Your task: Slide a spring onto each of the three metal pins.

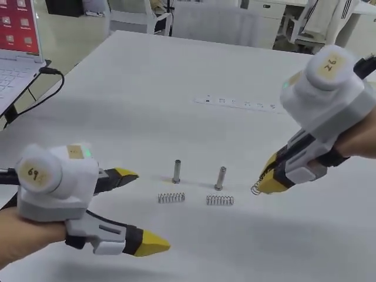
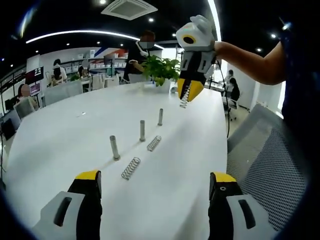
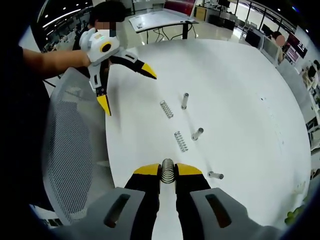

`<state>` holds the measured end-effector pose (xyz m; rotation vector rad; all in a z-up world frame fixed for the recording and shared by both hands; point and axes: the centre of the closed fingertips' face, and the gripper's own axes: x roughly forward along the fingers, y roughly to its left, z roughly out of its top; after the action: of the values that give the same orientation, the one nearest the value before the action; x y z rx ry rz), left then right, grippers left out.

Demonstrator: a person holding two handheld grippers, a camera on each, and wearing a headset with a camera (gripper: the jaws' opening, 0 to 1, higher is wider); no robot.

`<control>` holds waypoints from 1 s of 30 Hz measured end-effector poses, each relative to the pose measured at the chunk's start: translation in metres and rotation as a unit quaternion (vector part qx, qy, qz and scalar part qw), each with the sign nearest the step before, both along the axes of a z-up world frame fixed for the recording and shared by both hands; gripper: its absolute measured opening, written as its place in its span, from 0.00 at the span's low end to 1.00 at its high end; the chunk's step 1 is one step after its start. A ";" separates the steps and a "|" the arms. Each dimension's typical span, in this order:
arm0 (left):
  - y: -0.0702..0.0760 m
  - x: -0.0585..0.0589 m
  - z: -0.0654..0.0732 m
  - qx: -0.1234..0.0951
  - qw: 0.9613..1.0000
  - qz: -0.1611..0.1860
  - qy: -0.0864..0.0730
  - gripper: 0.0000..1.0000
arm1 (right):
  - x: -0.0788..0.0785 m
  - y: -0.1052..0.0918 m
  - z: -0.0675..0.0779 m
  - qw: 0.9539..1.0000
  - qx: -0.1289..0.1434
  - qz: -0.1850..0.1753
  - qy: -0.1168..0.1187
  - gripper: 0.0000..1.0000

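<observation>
**Task status.** No pin carries a spring. Ahead of the left tool (image 2: 155, 182), three pins stand upright in a row on the surface (image 2: 60, 135): near pin (image 2: 114, 147), middle pin (image 2: 142, 130), far pin (image 2: 160, 116). All three shafts are bare.

**Left tool.** The jaws are spread wide and hold nothing. The first loose spring (image 2: 130, 168) lies flat just ahead of the jaw gap, beside the near pin. The second loose spring (image 2: 154, 143) lies farther ahead, beside the middle pin.

**Right tool** (image 3: 168, 176). The jaws are closed on the held spring (image 3: 168, 171), which is clamped across its coils with one end past the tips. In the left gripper view this spring hangs clear above the surface, beyond the far pin. In the right gripper view the far pin sits just to the right of the tips.

**Outstanding work.** Judged from this layout, all three insertions are yet to be made. The held spring is the best placed for the far pin.

**Markings.** In the head view, the left label (image 1: 35, 174) on the left tool reads "69". The right label (image 1: 331, 64) on the right tool reads "26". A laptop (image 1: 12, 53) far to the left of the left tool shows red tiles, and its text is too small to read. The markings on the power strip (image 1: 235, 104) are illegible.
</observation>
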<state>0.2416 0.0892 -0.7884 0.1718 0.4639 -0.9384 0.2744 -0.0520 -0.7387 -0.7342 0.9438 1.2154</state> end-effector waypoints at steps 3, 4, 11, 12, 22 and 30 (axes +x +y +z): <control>0.002 0.000 0.000 -0.002 1.000 0.006 -0.001 0.88 | 0.006 -0.004 0.005 1.000 -0.002 -0.005 -0.006 0.09; 0.002 0.001 0.000 -0.005 1.000 0.008 0.000 0.88 | 0.008 -0.006 0.006 1.000 -0.002 -0.007 -0.007 0.09; 0.003 0.001 -0.001 -0.011 1.000 0.013 0.001 0.90 | 0.021 -0.017 0.015 1.000 -0.007 -0.019 -0.017 0.09; 0.003 0.001 -0.001 -0.011 1.000 0.013 0.002 0.90 | 0.023 -0.019 0.015 1.000 -0.007 -0.021 -0.018 0.09; 0.000 0.000 -0.002 -0.014 1.000 0.010 0.004 0.90 | 0.045 -0.037 0.011 0.998 -0.024 -0.045 -0.019 0.09; 0.000 0.000 -0.003 -0.014 1.000 0.010 0.006 0.90 | 0.062 -0.048 -0.003 0.997 -0.052 -0.054 -0.025 0.09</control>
<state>0.2417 0.0895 -0.7915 0.1357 0.4636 -0.9257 0.3363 -0.1001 -0.7416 -0.7833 0.9984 1.0557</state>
